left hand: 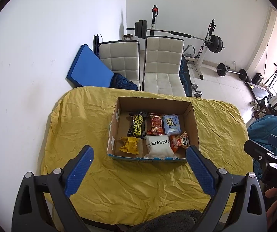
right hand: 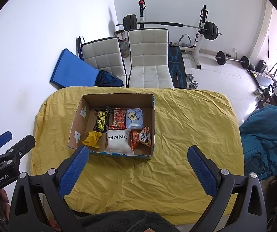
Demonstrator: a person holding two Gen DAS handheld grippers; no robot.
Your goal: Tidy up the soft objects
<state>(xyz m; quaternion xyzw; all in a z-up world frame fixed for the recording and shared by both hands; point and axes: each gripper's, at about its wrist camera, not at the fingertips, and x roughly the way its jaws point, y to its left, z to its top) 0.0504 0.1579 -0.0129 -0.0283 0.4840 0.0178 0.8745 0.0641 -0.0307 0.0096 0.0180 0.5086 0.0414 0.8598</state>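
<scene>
Cardboard box (left hand: 193, 123) sits on the yellow cloth (left hand: 134, 181) that covers the table, nearer the cloth's far edge than its near edge, with its top open. Inside it lie 6 soft packets in 2 rows. Along the far row, from the box's left wall to its right: a black shoe-shine wipe pack (left hand: 137, 124), a red snack packet (left hand: 156, 123) and a pale blue tissue pack (left hand: 171, 123). Along the near row: a yellow packet (left hand: 129, 145) toward the near left corner, a white pouch (left hand: 159, 147) in the middle with its near end lying over the near wall, and an orange panda-print packet (left hand: 180, 141) at the near right corner, tilted against the right wall.

The left gripper (left hand: 139, 156) hangs above the near half of the cloth with its blue pads spread wide and nothing between them. The right gripper (right hand: 138, 156) hovers level with it, jaws likewise spread wide and bare. The 2 grippers are side by side, well apart.

Beyond the table's far edge stand 2 white chairs (left hand: 163, 61), and a barbell rack (left hand: 208, 44) stands behind them.
</scene>
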